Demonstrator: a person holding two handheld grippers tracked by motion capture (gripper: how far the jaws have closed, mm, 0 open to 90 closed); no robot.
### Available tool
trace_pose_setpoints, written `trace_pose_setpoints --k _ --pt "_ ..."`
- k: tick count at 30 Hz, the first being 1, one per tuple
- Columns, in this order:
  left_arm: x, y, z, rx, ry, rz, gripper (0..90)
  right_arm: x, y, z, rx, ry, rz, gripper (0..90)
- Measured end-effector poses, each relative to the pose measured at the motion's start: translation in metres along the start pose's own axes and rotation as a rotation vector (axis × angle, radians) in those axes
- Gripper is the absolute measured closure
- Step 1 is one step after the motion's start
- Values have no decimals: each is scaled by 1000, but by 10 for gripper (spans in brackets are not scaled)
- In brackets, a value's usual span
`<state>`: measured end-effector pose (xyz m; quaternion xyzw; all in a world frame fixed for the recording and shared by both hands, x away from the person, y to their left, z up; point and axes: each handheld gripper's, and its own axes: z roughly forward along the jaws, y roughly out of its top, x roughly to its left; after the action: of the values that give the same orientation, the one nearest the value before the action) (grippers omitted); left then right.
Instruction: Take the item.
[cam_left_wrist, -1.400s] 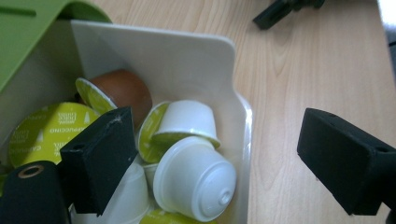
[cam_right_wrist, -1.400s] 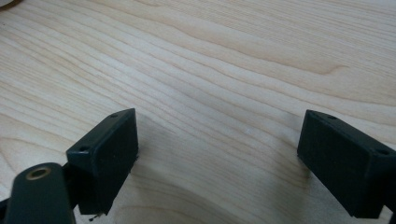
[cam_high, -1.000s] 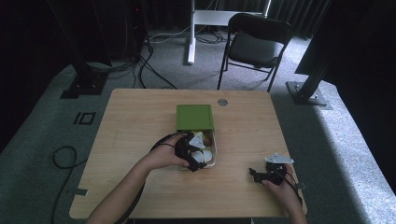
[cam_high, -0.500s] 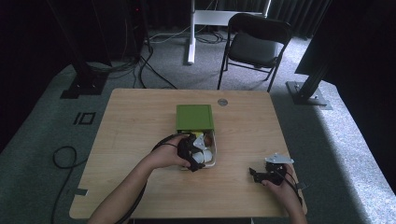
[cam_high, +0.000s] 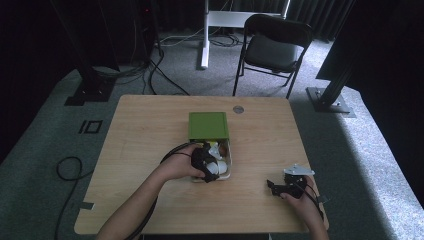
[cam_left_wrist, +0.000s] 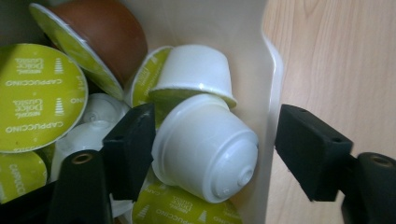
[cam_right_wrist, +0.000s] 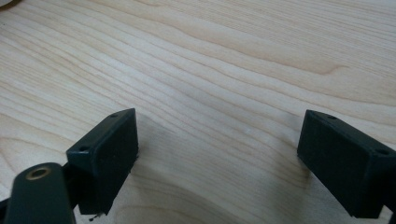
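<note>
Your left gripper (cam_left_wrist: 205, 149) has just been closing around a white capsule (cam_left_wrist: 205, 147) and the wall of its box (cam_left_wrist: 266, 93), one pad touching the capsule, the other still clear, while your right gripper (cam_right_wrist: 217, 163) rests wide open over the table (cam_right_wrist: 233, 56).

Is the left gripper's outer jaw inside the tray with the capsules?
No: in the left gripper view one jaw sits inside against the white capsule, while the other stands outside the tray wall, over the table.
</note>
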<state>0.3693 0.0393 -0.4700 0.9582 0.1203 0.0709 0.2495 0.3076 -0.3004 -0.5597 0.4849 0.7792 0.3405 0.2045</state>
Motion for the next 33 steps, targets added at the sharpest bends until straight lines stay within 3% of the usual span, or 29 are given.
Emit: trace_pose_setpoints --k 1,2,9,12,13,14,15,17,26,28,29,31,32,33 --pt "1 0 -1 3 3 -7 419 0 0 0 0 0 -1 122" --pt "1 0 -1 -4 -2 -23 420 0 0 0 0 0 -1 122" --pt "-1 -2 -1 -12 -1 -1 432 0 0 0 0 0 -1 122" --pt "-3 -1 -5 -41 7 -10 477 0 0 0 1 0 -1 122" --pt "-1 -1 -9 -71 4 -51 512 0 0 0 1 0 -1 122" --pt "-1 -1 -9 -71 4 -51 558 0 0 0 -1 -1 -4 122" --pt "2 -2 -13 -94 -5 -77 613 0 0 0 0 0 -3 122" --pt "3 -4 -15 -87 -12 -89 646 0 0 0 0 0 -5 122" --pt "2 -5 -16 -56 -25 -101 615 0 0 0 0 0 -4 122" --pt "2 -5 -16 -35 -30 -97 545 0 0 0 0 -1 -4 122" --pt "1 -6 -16 -37 -30 -90 545 0 0 0 0 0 -4 122" --pt "0 -6 -16 -35 -47 -76 462 0 0 0 -1 -1 -4 122" --pt "-1 -7 -15 -34 -55 -60 462 0 0 0 1 0 -1 122" --pt "-2 -7 -13 -29 -51 -32 407 0 0 0 1 0 -1 122"
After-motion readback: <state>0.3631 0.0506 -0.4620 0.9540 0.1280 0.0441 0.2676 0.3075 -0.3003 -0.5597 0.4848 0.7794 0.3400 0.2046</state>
